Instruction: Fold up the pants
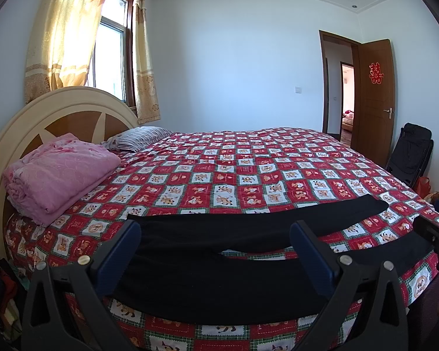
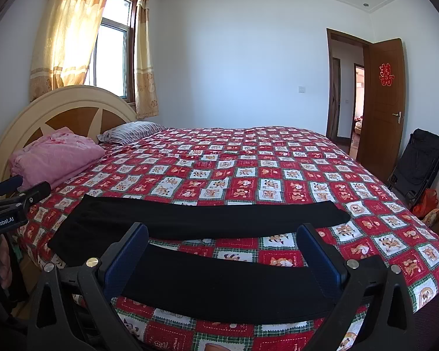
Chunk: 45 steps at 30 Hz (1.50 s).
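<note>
Black pants [image 1: 219, 280] lie spread flat along the near edge of the bed, waist to the left, the two legs running right with a gap between them. They also show in the right wrist view [image 2: 219, 286]. My left gripper [image 1: 216, 234] is open, held above the waist and upper legs. My right gripper [image 2: 224, 237] is open, held above the near leg. Each gripper shows at the edge of the other's view: the right one [image 1: 436, 234], the left one [image 2: 17, 193]. Neither touches the cloth.
The bed has a red and white patchwork sheet [image 1: 248, 172]. A folded pink blanket [image 1: 58, 175] and a striped pillow [image 1: 137, 139] lie by the headboard. A black folded chair [image 1: 409, 155] and an open door [image 1: 376, 99] are at the right.
</note>
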### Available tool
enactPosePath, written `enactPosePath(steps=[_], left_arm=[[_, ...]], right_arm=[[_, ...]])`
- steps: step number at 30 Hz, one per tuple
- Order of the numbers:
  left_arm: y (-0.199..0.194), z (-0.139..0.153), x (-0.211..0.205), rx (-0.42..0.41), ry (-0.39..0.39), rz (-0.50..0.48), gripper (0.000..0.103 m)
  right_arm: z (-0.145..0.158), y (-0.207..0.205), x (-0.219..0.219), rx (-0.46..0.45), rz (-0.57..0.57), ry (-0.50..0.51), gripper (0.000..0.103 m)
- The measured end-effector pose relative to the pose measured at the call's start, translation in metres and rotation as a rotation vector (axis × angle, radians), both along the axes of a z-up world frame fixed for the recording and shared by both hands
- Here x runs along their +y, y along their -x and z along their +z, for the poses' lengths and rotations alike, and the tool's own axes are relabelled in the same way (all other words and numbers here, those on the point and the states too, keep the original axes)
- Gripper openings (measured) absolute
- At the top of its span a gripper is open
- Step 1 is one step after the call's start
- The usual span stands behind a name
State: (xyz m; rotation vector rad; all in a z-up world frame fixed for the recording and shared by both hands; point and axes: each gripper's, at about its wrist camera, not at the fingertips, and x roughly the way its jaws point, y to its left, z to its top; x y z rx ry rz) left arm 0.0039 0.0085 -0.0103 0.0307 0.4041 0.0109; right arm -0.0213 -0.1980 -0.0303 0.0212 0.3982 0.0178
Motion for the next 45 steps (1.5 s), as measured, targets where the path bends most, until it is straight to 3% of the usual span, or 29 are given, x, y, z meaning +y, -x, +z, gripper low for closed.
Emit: enactPosePath(steps=[45], left_arm=[[-0.009, -0.012, 0.006, 0.037, 0.005, -0.003, 0.103]], right_arm=[[-0.010, -0.008, 0.006, 0.033, 0.015, -0.002, 0.102]])
